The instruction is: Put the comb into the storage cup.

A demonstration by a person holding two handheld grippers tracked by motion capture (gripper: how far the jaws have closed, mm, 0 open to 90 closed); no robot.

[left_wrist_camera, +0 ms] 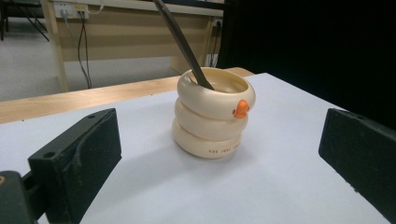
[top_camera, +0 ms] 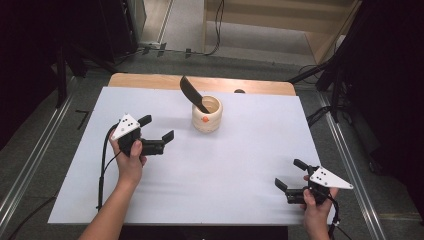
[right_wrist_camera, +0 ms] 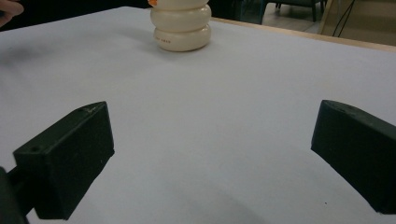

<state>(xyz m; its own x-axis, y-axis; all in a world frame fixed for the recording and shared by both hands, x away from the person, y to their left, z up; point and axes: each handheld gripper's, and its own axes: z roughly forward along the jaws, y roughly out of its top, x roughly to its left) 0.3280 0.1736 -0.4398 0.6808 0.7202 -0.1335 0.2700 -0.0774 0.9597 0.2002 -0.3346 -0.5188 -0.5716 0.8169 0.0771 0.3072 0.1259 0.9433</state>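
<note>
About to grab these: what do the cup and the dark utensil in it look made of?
Cup: glossy cream, probably ceramic or hard plastic, judging by soft highlights on its three stacked rings. Utensil: dark brown and matte, likely wood, though no grain is readable.

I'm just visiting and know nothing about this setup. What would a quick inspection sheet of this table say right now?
Surface: white sheet over a wooden table, flat and bare in the middle.
Job's things: cream ringed cup with an orange knob, upright; dark spoon leaning inside it.
Clutter: nothing seen.
Grippers: left gripper open, aimed at the cup; right gripper open, near the front right corner.
Cables: one cable trails from the left gripper.
Surroundings: grey floor, wooden shelving behind, dark curtains at the sides.
</note>
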